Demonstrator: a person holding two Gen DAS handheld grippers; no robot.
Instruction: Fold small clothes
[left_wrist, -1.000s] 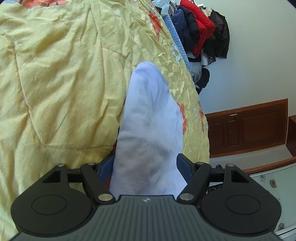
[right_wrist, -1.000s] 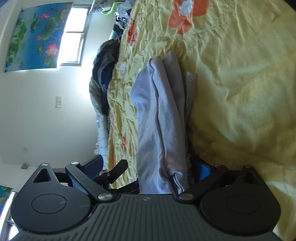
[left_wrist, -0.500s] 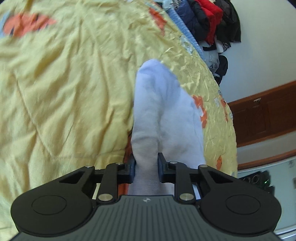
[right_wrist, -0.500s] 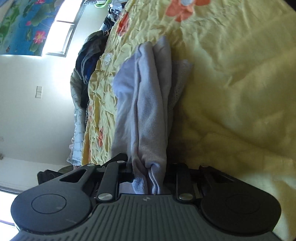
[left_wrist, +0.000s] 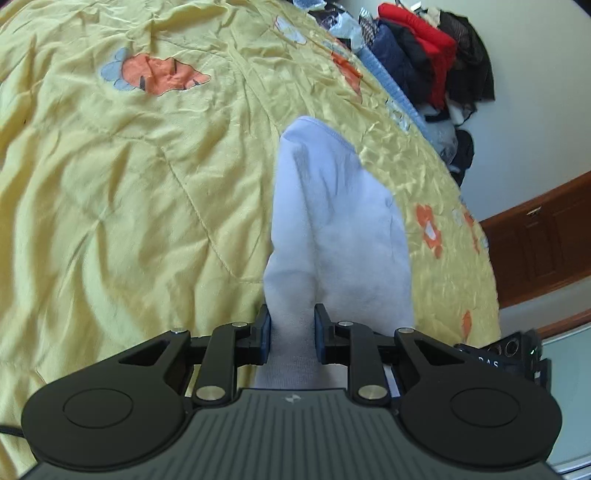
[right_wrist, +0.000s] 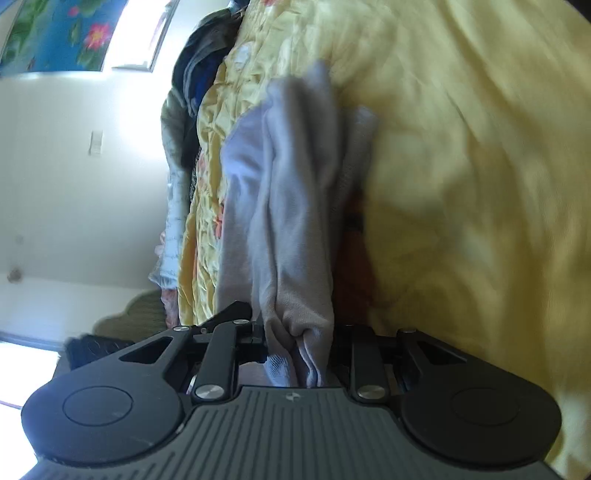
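The left gripper (left_wrist: 291, 334) has its jaws pinched onto one end of a small pale lavender garment (left_wrist: 332, 221), and the cloth runs away from it across the yellow quilt (left_wrist: 129, 192) to a rounded, stitched hem at its far end. The right gripper (right_wrist: 297, 345) is clamped on a bunched edge of what I judge to be the same garment (right_wrist: 288, 206), where several layers gather into soft ridges between the jaws.

My reading is that the fold is only starting: both ends are gripped, but the piece lies long and uneven, with nothing squared or stacked yet. Bringing one end over the other and flattening it all remains.

The garment looks like a soft, matte knit, limp and easily creased. The quilt beneath is crinkled, slightly shiny, stitched in lines and appliquéd with orange flowers (left_wrist: 162, 74). Along the bed's far edge lies a heap of clothes (left_wrist: 417, 62), with red and dark padded jackets.
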